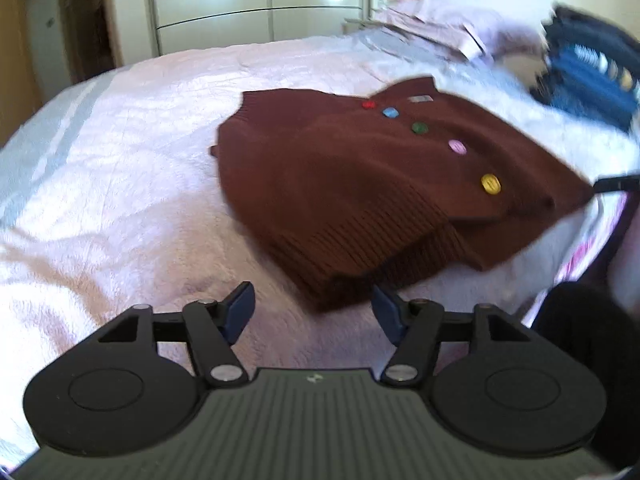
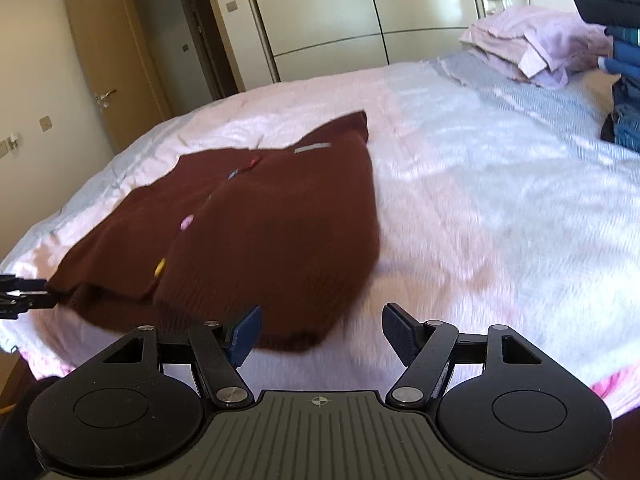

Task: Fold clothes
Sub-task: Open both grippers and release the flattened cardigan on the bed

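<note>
A brown knitted cardigan (image 1: 344, 184) with several coloured buttons lies partly folded on the pale pink quilt of the bed (image 1: 132, 168). My left gripper (image 1: 314, 310) is open and empty, and its blue fingertips (image 1: 240, 308) sit just short of the ribbed hem. In the right wrist view the cardigan (image 2: 260, 232) lies ahead and to the left. My right gripper (image 2: 323, 334) is open with nothing in it, its left fingertip close to the hem's near corner. Each gripper shows as a black tip at the other view's edge.
A stack of folded dark and blue clothes (image 2: 624, 80) stands at the far right of the bed, beside pink folded fabric (image 2: 536, 44). Wardrobe doors (image 2: 360, 20) and an open door (image 2: 112, 60) are behind. The bed's near edge (image 2: 500, 368) is close to the grippers.
</note>
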